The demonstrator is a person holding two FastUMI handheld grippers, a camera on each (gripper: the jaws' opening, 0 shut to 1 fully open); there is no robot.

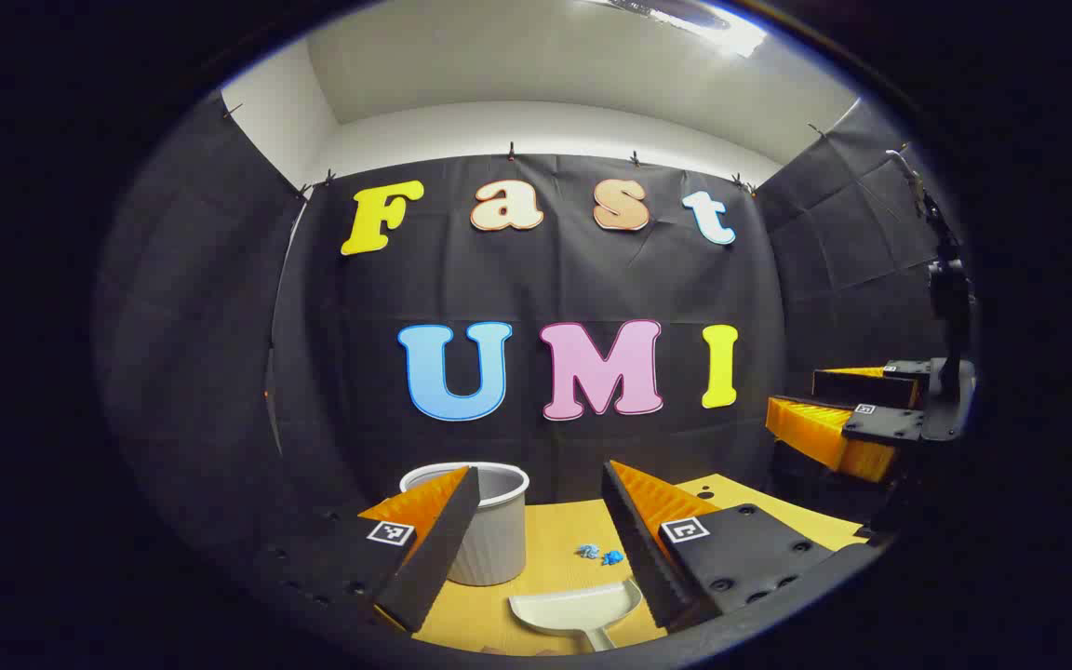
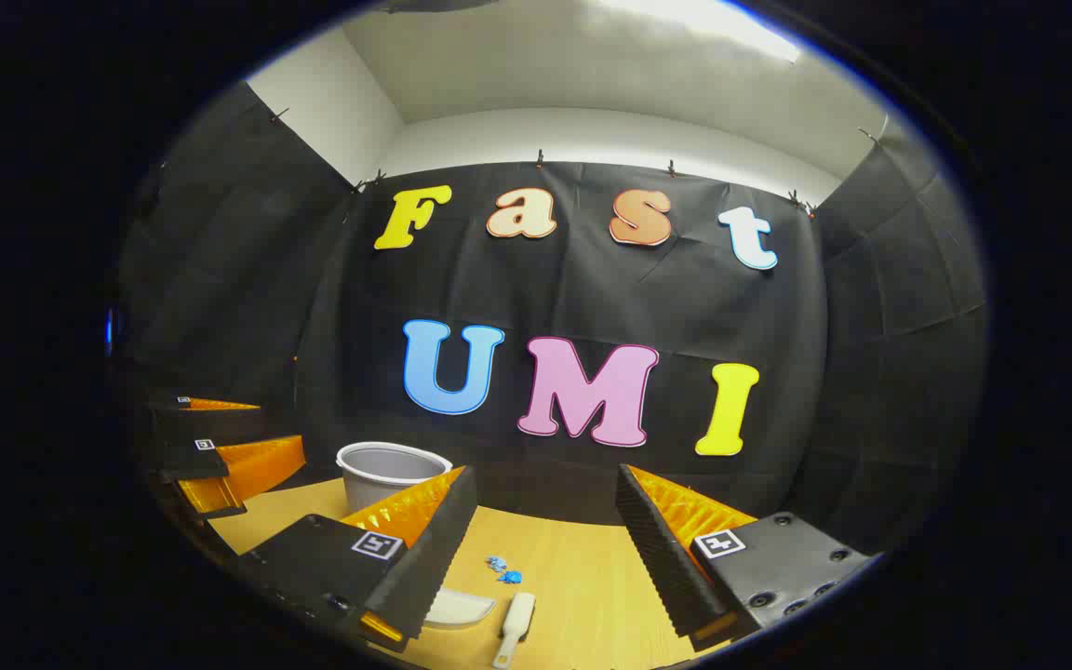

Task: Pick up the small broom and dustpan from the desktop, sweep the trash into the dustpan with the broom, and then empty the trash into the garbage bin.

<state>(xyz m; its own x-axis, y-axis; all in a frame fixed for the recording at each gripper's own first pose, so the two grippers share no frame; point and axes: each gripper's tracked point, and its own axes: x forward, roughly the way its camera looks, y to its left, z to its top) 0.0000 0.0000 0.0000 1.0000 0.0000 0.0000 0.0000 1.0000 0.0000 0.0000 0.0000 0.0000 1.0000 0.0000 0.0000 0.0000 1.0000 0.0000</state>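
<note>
One dustpan (image 1: 578, 609) lies flat on the table (image 1: 555, 549) just ahead of my left gripper (image 1: 541, 549), pale, its mouth turned toward the trash and its handle running to the bottom edge of the left gripper view. Beyond its lip sit two small blue scraps of trash (image 1: 599, 555), close together — whether they touch I cannot tell. In the right gripper view the dustpan (image 2: 457, 607) peeks out from behind my left finger, and one small broom (image 2: 514, 628) lies just beside it, with the same two blue scraps (image 2: 503, 569) a little farther up the table.

One garbage bin (image 1: 489, 526), pale and ribbed, stands upright at the back left of the table, partly behind a finger of my left gripper.

Both my grippers are spread wide and hold nothing — the left, and the right gripper (image 2: 545, 549) too. Each hovers above the table. The right gripper (image 1: 857, 419) also shows off to the side in the left gripper view, jaws apart.

The table is light wood; black cloth walls close the booth under a white ceiling.
</note>
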